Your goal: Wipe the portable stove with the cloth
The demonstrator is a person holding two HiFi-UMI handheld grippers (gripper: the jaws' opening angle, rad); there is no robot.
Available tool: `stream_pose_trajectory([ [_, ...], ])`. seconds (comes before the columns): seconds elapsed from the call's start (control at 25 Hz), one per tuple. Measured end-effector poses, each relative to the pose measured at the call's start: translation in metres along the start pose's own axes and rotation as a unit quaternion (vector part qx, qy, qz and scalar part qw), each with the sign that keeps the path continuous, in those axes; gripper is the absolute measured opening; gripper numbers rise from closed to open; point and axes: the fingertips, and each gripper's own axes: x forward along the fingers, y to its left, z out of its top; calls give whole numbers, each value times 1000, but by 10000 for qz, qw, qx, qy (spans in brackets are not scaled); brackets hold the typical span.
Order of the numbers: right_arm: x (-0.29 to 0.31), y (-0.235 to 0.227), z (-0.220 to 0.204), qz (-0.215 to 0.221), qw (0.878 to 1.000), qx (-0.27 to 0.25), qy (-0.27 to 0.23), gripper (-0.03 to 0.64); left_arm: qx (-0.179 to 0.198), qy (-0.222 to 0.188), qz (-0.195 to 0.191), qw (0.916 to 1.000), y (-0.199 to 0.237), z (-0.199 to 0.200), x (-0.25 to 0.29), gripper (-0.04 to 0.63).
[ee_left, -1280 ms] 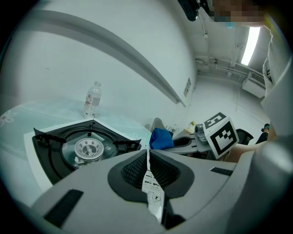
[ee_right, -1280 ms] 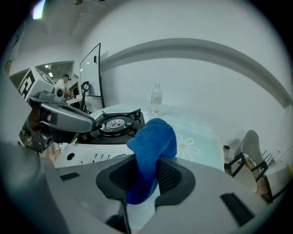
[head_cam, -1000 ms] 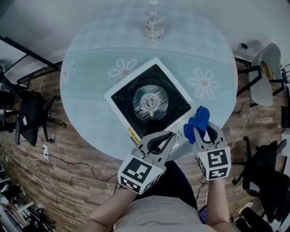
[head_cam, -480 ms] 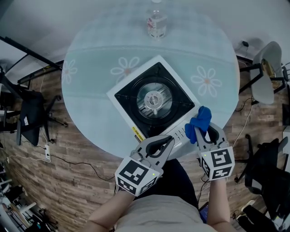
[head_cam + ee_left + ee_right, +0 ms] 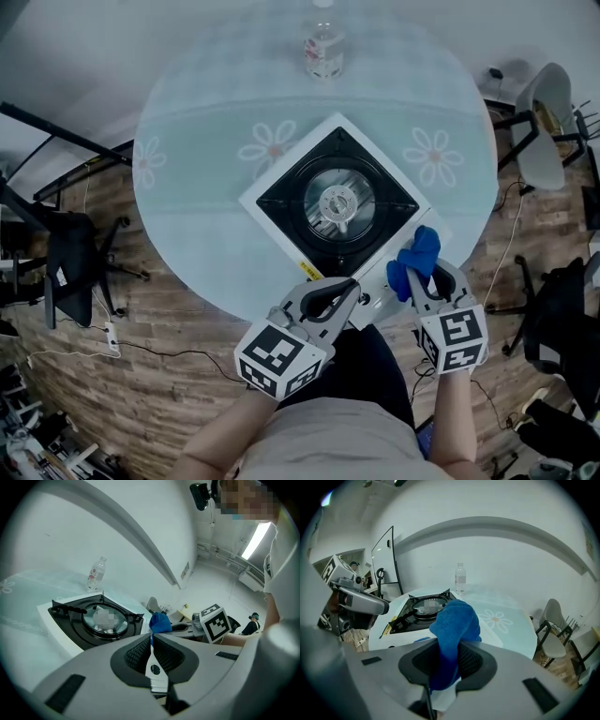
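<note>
Barely moved over the past second, the left gripper (image 5: pixel 349 289) hovers at the near edge of the portable stove (image 5: pixel 300 187), its jaws pressed together on nothing. The stove sits cornerwise in the middle of the round table (image 5: pixel 197 187). To its right, the right gripper (image 5: pixel 422 277) stays clamped on the blue cloth (image 5: pixel 418 253), bunched at the stove's near right corner, on the white rim or just over it; the wipe across the black top appears not yet begun.
</note>
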Motion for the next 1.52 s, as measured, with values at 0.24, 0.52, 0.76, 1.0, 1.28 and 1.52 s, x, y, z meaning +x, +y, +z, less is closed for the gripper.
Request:
stream_pose_trajectory([
  [0.24, -3, 17, -3, -166, 9997, 175, 73, 98, 109, 170, -136, 9997, 11, -2, -11, 31],
  [0.52, -6, 35, -7, -320, 9990, 297, 100, 97, 218, 380, -327, 9985, 21, -10, -19, 31],
  [0.76, -8, 52, -8, -392, 9984, 386, 125, 98, 250, 495, -422, 9976, 33, -13, -26, 31],
  [1.0, -9, 67, -10, -472, 9977, 438, 190, 97, 324, 597, -616, 9958, 42, -16, -34, 31],
  [1.28, -10, 84, -12, -697, 9956, 596, 189, 98, 544, 775, -919, 9913, 48, -18, -46, 31],
  [1.52, -10, 101, -13, -895, 9929, 763, 176, 98, 671, 877, -1111, 9877, 57, -21, -57, 31],
])
